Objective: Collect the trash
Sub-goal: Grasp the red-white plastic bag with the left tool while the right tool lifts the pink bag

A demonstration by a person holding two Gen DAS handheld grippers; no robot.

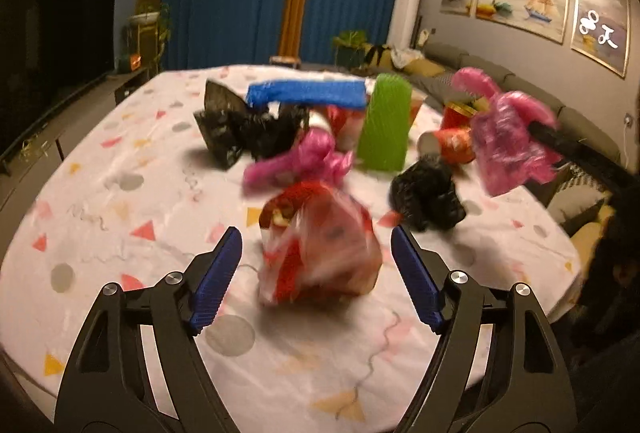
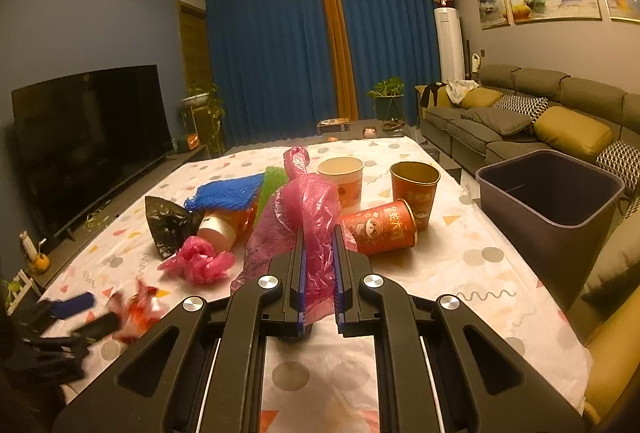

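Note:
My left gripper (image 1: pixel 317 233) is open low over the table, its blue pads (image 1: pixel 218 273) on either side of a crumpled red-and-white wrapper (image 1: pixel 320 253). The blurred wrapper shows gaps to both pads. In the right wrist view this gripper (image 2: pixel 60 313) and wrapper (image 2: pixel 136 309) appear blurred at the lower left. My right gripper (image 2: pixel 319 233) is shut on a pink plastic bag (image 2: pixel 308 205), which hangs above the table; the left wrist view shows that bag (image 1: pixel 508 137) at the right.
The patterned tablecloth (image 2: pixel 460 273) carries red paper cups (image 2: pixel 380 229), a blue foam net (image 2: pixel 224 195), a green net (image 1: pixel 384 121), black bags (image 1: pixel 240 125) and another pink bag (image 2: pixel 200 259). A dark bin (image 2: pixel 552 189) stands off the table's right edge, a sofa behind it.

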